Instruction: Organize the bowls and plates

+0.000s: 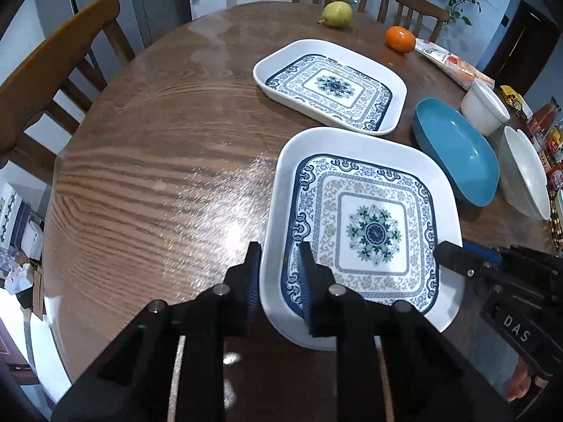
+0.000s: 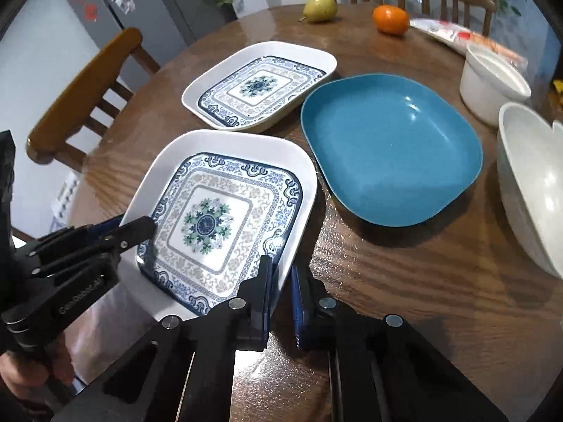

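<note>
A near patterned white square plate (image 1: 366,225) (image 2: 225,218) lies on the wooden table. My left gripper (image 1: 279,253) straddles its left rim, one finger outside and one inside; it also shows in the right wrist view (image 2: 140,228). My right gripper (image 2: 281,270) straddles the plate's right rim; it also shows in the left wrist view (image 1: 450,253). Both appear closed on the rim. A second patterned plate (image 1: 330,86) (image 2: 260,86) lies farther back. A blue plate (image 1: 457,151) (image 2: 390,147), a white cup-like bowl (image 1: 485,105) (image 2: 492,84) and a large white bowl (image 1: 524,172) (image 2: 535,183) sit to the right.
A pear (image 1: 337,14) (image 2: 320,7), an orange (image 1: 399,38) (image 2: 390,19) and a snack packet (image 1: 454,65) lie at the table's far side. Wooden chairs (image 1: 52,70) stand around the table. Jars and packets (image 1: 549,137) crowd the right edge.
</note>
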### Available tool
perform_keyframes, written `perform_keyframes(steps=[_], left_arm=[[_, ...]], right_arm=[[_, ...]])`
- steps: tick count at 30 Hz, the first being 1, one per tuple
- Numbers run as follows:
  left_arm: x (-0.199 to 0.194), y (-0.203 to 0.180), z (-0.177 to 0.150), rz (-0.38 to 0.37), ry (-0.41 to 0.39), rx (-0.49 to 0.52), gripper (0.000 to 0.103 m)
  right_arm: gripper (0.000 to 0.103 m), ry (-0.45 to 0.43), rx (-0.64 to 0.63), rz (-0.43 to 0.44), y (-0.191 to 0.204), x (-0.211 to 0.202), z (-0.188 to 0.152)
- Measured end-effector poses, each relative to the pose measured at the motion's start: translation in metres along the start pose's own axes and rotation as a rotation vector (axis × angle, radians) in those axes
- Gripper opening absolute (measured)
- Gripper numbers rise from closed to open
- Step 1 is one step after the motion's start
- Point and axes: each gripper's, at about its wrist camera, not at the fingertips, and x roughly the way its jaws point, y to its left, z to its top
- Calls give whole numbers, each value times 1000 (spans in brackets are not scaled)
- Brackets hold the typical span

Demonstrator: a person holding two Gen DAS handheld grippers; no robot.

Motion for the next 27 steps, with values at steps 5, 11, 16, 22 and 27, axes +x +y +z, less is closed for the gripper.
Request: perform_keyframes(steps=[5,11,16,22,27], left_arm=[[-32,18,-11,53,-32,9,15],[-40,32,-17,112,-27,11,16],[-40,31,-11,157,-24,26,51],[-56,33,14,142,-92,-2,58],[-60,14,54,108,-159,37,74]], right_arm=[[12,10,-35,58,18,-12,0],[13,47,-73,117,37,-11,-4],[16,28,-56,95,27,-14,-5],[17,-58,-55,66,11,-42,9],[43,-105,-43,34,-1,-56,40]])
